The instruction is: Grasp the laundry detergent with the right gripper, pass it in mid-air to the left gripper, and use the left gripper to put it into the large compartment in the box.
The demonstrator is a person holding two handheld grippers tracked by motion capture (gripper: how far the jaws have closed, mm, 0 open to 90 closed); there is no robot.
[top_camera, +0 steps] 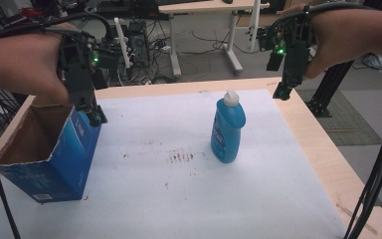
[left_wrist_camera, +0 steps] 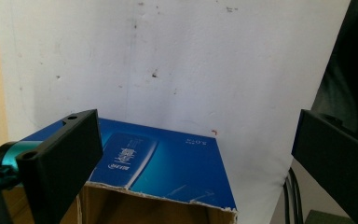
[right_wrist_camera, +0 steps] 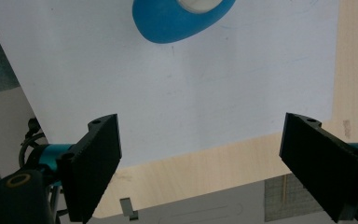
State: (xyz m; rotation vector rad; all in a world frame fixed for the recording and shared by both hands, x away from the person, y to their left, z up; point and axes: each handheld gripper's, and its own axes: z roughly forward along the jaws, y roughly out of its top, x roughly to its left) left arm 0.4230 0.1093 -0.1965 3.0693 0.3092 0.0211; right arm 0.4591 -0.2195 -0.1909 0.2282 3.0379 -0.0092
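Note:
An open blue cardboard box (top_camera: 49, 159) stands at the left of the table, its brown inside showing. My left gripper (top_camera: 95, 117) hangs at the box's far right corner, jaws wide apart with nothing gripped. In the left gripper view the box's blue wall (left_wrist_camera: 168, 163) lies below my left gripper (left_wrist_camera: 193, 126). A blue bottle (top_camera: 227, 129) with a white cap (top_camera: 231, 97) stands upright mid-table. My right gripper (top_camera: 282, 93) is held above the table's far right edge, open and empty. In the right gripper view the bottle (right_wrist_camera: 168, 23) is seen from above, beyond my right gripper (right_wrist_camera: 200, 123).
A white mat (top_camera: 179, 199) with brown stains near its middle covers most of the wooden table (top_camera: 328, 164). Cables (top_camera: 378, 174) trail down at the right. Behind the table stand a white desk (top_camera: 204, 10), equipment and floor cables.

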